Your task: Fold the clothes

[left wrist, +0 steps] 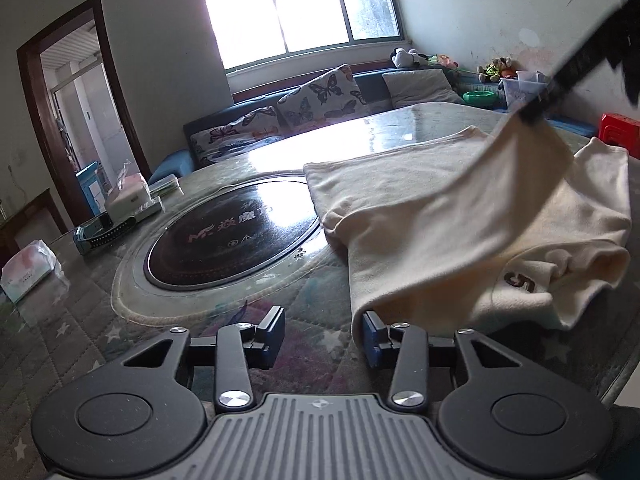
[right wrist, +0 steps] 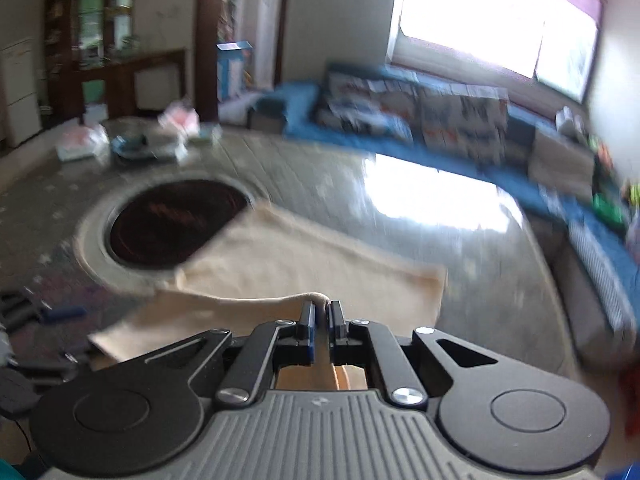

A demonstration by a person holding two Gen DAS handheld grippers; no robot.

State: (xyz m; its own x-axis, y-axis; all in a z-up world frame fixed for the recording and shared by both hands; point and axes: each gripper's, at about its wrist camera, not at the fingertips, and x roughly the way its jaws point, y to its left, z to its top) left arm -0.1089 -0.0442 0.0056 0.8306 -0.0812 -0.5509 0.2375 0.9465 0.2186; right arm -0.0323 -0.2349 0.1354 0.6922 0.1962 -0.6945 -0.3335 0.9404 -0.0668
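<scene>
The right gripper is clenched on a pinch of the cream garment, a ridge of cloth bulging up between its blue pads. Seen from the left wrist, that same gripper holds the pinched part lifted off the table, and a band of fabric hangs from it down to the rest of the piece. The left gripper is released, its jaws standing wide apart with nothing between them, low over the table just beside the garment's near edge.

The garment lies on the round table to the right of the dark glass hob set in the table's middle; one corner reaches over the hob's rim. A brown printed mark shows on a bunched, rumpled part at the near right, so the piece is not lying flat.

Judging by this, a fold is being carried over with only one point held. The hanging band could twist or land skewed, since the far side is unpinned. The glossy table may let the whole piece slide after the pull rather than crease. The pinch is narrow, so cloth may slip out mid-carry. The right-wrist view is smeared, so finer detail there cannot be read.
</scene>
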